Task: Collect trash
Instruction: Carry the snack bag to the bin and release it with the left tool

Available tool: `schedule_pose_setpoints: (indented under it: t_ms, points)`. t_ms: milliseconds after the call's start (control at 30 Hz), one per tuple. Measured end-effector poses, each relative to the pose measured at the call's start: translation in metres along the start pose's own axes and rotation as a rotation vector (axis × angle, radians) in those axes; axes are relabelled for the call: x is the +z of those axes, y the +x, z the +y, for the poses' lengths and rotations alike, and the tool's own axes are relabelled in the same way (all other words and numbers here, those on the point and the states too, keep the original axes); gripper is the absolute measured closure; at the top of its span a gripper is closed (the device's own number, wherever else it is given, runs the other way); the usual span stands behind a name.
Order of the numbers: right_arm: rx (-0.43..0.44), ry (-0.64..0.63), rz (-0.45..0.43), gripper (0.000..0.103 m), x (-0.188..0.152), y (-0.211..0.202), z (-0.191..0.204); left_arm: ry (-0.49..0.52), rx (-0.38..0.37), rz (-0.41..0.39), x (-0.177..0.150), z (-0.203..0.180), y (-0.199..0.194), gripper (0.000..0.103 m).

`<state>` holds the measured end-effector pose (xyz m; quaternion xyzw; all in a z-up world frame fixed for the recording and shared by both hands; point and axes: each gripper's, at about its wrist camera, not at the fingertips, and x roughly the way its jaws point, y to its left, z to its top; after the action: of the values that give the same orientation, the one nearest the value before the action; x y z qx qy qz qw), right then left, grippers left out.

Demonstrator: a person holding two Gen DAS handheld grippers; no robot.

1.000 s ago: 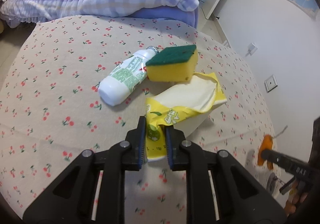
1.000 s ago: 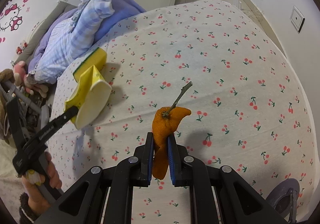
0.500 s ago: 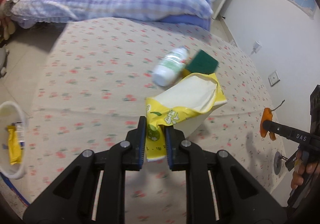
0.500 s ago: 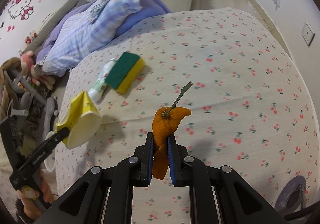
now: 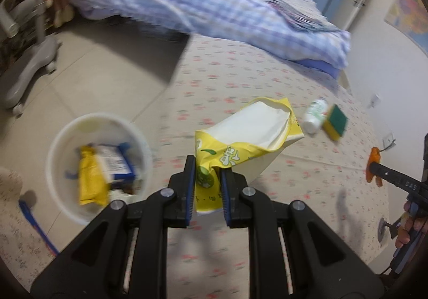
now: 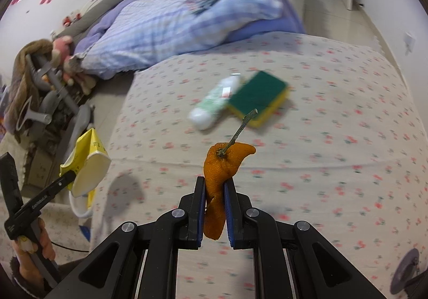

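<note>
My left gripper (image 5: 205, 178) is shut on a crumpled yellow and white paper carton (image 5: 248, 136) and holds it in the air above the table's left edge. A white round bin (image 5: 64, 144) with wrappers in it stands on the floor to the lower left of the carton. My right gripper (image 6: 215, 202) is shut on an orange peel (image 6: 224, 165) with a stem, held above the cherry-print table (image 6: 334, 138). The carton also shows at the left of the right wrist view (image 6: 85, 165). The peel shows at the right of the left wrist view (image 5: 374, 165).
A white bottle (image 6: 214, 104) and a green and yellow sponge (image 6: 258, 96) lie together on the table. A bed with a checked quilt (image 5: 203, 2) stands behind. A grey chair base (image 5: 29, 63) is on the floor at the left.
Both grippers have swung left with their loads. The left gripper now hangs past the table edge with the bin beside it. The bottle and sponge have slid right in both views.
</note>
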<state>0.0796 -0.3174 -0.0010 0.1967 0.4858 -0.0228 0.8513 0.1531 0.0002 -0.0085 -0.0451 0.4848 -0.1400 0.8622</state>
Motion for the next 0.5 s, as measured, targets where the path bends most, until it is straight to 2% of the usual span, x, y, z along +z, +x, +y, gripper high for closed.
schedule_pose_setpoints:
  t_ms: [267,500]
  points:
    - [0.047,-0.123,0.023,0.089,0.003,0.027,0.080,-0.123,0.135,0.031,-0.004,0.080,0.001,0.084]
    - [0.063,-0.182,0.068,0.089,0.000,0.060,0.128,-0.171,0.223,0.060,-0.008,0.120,0.008,0.084]
